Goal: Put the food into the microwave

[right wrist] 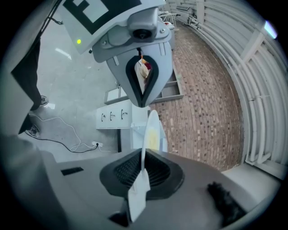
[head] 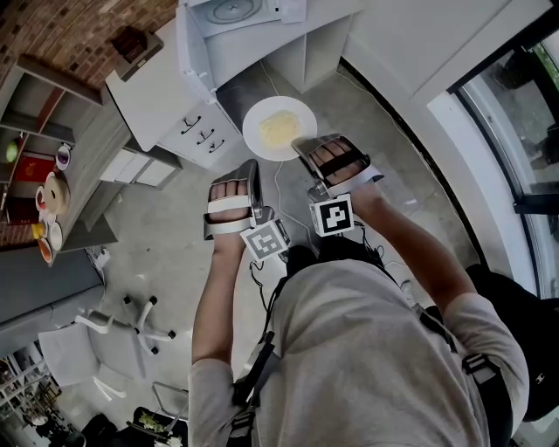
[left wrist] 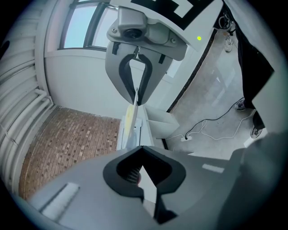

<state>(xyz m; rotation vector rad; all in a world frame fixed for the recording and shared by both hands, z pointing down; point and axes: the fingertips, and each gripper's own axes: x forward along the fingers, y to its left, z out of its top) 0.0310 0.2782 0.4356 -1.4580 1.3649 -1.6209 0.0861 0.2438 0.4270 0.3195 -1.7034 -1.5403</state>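
Observation:
A white plate (head: 279,128) with pale yellow food on it hangs in the air between both grippers. My left gripper (head: 253,164) is shut on the plate's near left rim. Shut on the near right rim is my right gripper (head: 302,145). In the left gripper view the plate (left wrist: 130,120) shows edge-on, running from my own jaws (left wrist: 145,179) to the right gripper (left wrist: 137,96) opposite. The right gripper view gives the same plate (right wrist: 151,130) edge-on above its jaws (right wrist: 141,176). The white microwave (head: 231,12) stands open beyond the plate, its door (head: 194,45) swung left.
A white drawer cabinet (head: 205,135) stands under the microwave. Shelves with cups and jars (head: 48,205) line the left wall. A white chair (head: 131,325) stands on the grey floor at lower left. A cable (left wrist: 211,123) lies on the floor, and windows fill the right side.

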